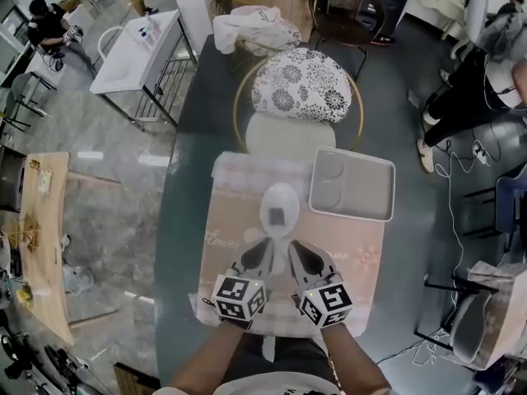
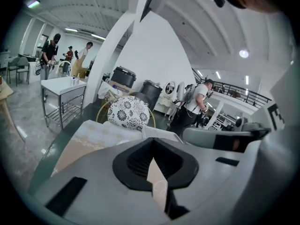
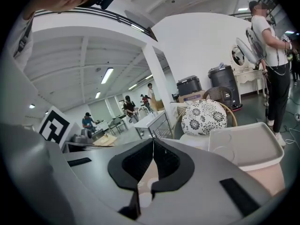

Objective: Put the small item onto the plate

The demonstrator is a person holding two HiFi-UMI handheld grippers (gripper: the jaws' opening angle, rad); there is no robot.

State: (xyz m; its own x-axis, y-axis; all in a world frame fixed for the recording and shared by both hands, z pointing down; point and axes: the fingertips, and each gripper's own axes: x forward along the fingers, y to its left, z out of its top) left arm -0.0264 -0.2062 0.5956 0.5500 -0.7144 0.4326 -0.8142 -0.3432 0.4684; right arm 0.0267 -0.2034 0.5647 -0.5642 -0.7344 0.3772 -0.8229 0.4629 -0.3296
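The person holds both grippers side by side, close together, over the near end of a pale pink placemat (image 1: 235, 245) that lies on a dark glass table (image 1: 177, 220). The left gripper (image 1: 263, 247) has its jaws pressed together at the tips with nothing caught between them, and the right gripper (image 1: 295, 248) is the same, tips meeting and empty. Just beyond their tips, in the middle of the placemat, sits a white oval plate (image 1: 278, 194), and the small item (image 1: 277, 216), a dark squarish thing, lies on it, apart from both grippers. To the right of the plate a pale rectangular tray (image 1: 366, 194) rests partly over the placemat's far corner. Past the table's far edge stands a chair (image 1: 240, 97) with a black-and-white flowered cushion (image 1: 301, 85).
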